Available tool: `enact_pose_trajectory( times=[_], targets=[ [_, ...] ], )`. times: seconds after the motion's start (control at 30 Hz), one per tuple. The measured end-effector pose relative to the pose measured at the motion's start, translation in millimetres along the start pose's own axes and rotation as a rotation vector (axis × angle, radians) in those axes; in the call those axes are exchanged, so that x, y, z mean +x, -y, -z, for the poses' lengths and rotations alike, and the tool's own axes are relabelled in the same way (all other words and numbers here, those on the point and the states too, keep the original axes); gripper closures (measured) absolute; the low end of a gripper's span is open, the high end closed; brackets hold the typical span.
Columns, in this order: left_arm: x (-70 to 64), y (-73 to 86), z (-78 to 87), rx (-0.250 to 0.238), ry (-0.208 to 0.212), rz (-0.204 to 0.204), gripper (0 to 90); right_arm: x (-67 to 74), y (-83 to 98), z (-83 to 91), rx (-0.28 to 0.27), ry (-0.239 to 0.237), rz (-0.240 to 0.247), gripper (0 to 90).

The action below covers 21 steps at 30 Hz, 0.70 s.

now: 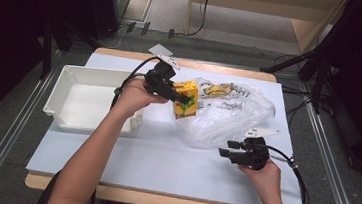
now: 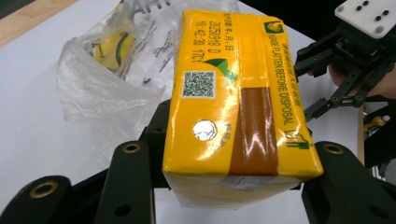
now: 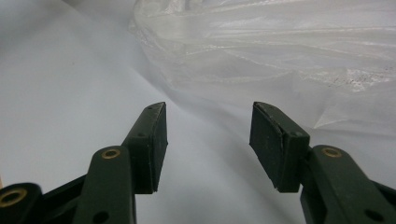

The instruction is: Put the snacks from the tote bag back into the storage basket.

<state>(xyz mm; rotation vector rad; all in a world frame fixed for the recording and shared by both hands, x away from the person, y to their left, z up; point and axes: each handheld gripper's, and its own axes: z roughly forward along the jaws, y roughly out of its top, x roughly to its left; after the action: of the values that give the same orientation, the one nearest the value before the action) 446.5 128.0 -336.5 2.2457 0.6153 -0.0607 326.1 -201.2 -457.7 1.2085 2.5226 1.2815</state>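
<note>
A yellow drink carton (image 1: 186,99) with green print hangs above the table, held in my left gripper (image 1: 181,100). In the left gripper view the carton (image 2: 233,107) sits between the two black jaws, gripped at its sides. Right of it lies a crumpled clear plastic bag (image 1: 228,114) with something yellow inside (image 1: 216,90). My right gripper (image 1: 225,153) hovers low near the bag's front edge, jaws apart with nothing between them. In the right gripper view its pads (image 3: 152,144) stand wide over the white tabletop, the bag (image 3: 280,51) just ahead.
A white rectangular bin (image 1: 65,87), its inside bare, sits at the table's left, beside my left forearm. The pale blue tabletop (image 1: 163,160) has free room in front. Dark stands and cables flank the table; the floor lies beyond the far edge.
</note>
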Motion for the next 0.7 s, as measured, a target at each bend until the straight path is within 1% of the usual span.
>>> enact_pose_trajectory(
  times=[0.1,0.13,0.17,0.27,0.3,0.4,0.67,0.7],
  targets=[
    [3.2,2.4,2.3,0.006,-0.019,0.003,52.7,-0.2,-0.1,-0.8,0.002,-0.004,0.001,47.2],
    [3.7,2.5,4.2,0.008,-0.020,0.011,52.7,-0.3,-0.1,-0.9,0.002,-0.004,0.001,47.2],
    [4.7,3.0,7.3,0.004,-0.030,0.007,52.7,-0.4,-0.2,-0.9,0.002,-0.004,0.002,47.2],
    [6.2,5.2,13.4,-0.017,-0.033,0.021,52.7,-0.5,0.0,-0.8,0.005,-0.004,0.003,47.2],
    [6.3,6.1,15.7,-0.019,-0.041,0.022,52.6,-0.6,-0.1,-1.0,0.004,-0.004,0.005,47.2],
    [6.8,7.7,19.9,-0.029,-0.047,0.034,52.7,-0.2,-0.3,-1.4,0.002,-0.005,0.003,47.2],
    [8.2,12.0,29.6,-0.031,-0.054,0.036,52.6,-0.1,-0.9,-1.2,-0.001,-0.011,0.006,47.2],
    [8.4,12.7,30.9,-0.036,-0.057,0.044,52.6,-0.1,-0.9,-0.9,0.000,-0.011,0.007,47.2]
  ],
)
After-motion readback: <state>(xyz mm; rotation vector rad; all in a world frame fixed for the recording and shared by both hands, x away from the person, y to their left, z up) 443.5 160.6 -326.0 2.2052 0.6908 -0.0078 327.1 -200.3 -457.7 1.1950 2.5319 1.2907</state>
